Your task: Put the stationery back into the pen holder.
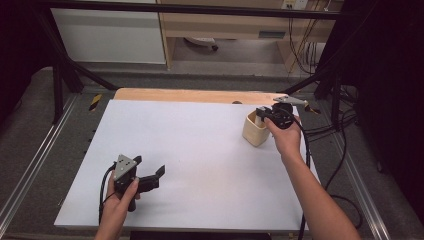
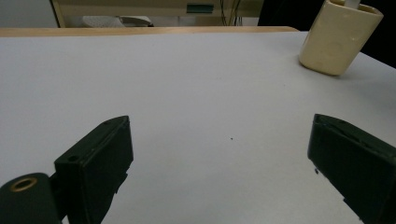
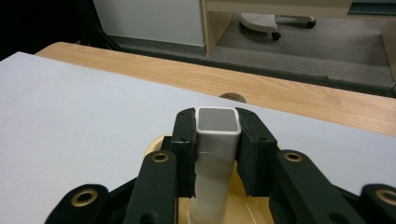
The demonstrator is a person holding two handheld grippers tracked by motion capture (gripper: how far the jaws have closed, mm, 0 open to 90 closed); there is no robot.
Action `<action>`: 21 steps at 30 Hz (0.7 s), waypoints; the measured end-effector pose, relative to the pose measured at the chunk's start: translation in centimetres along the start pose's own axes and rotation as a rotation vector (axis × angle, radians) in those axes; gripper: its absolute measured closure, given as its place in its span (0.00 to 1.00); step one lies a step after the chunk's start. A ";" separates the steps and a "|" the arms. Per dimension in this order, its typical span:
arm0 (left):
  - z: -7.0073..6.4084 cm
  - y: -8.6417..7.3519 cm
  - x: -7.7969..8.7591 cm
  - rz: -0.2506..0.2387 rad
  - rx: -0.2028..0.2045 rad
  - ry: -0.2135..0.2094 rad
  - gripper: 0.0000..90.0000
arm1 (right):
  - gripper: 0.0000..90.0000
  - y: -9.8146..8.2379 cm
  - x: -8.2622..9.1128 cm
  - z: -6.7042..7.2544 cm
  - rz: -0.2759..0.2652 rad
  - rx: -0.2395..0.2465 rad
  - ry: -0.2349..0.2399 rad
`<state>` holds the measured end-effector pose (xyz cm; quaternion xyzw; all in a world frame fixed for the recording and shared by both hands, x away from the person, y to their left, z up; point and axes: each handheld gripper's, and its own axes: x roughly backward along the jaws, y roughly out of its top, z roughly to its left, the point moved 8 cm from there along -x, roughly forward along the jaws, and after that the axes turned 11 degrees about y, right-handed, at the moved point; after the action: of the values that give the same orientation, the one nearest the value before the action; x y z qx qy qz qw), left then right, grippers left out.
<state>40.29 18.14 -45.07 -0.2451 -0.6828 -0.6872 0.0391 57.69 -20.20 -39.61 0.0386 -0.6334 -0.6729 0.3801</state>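
White tabletop (image 1: 190,150) — wooden edge (image 1: 195,95), grey floor (image 1: 30,115)

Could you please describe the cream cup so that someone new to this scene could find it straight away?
Start at the white table top and go to its far right corner, near the wooden edge strip. There stands the cream cup, below the right gripper, which is shut on a white square-ended stick rising from it. Rounded and pale yellow, it is the sole container there.

White sheet (image 1: 200,155) covers surface (image 1: 190,95); bare wood strip along far edge. Cream cup (image 1: 255,131) stands on sheet directly under right gripper (image 1: 262,116), well apart from left gripper (image 1: 150,172).
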 end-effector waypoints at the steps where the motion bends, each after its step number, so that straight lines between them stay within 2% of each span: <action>1: 0.0 0.0 0.0 0.000 0.000 0.000 0.07 | 0.78 0.0 0.0 0.0 0.002 -0.002 0.000; 3: 0.0 0.0 0.0 -0.001 -0.001 0.000 0.07 | 0.77 -0.1 0.0 -0.1 0.005 -0.007 0.002; 5: 0.0 0.0 0.1 -0.001 -0.003 0.000 0.07 | 0.71 0.0 0.0 0.0 -0.003 -0.020 0.009; 14: -0.1 0.1 0.1 -0.004 -0.006 0.000 0.07 | 0.63 2.2 2.5 1.1 -0.087 0.007 0.014; 17: 0.0 0.1 0.1 -0.004 -0.011 0.004 0.07 | 0.54 2.8 3.2 1.7 -0.106 0.012 0.025; 21: 0.1 0.1 0.2 -0.005 -0.013 0.009 0.06 | 0.35 3.8 4.0 2.8 -0.126 0.005 0.044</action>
<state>40.21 18.26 -44.91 -0.2407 -0.6787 -0.6927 0.0387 55.13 -19.83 -34.04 0.0939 -0.6231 -0.6928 0.3507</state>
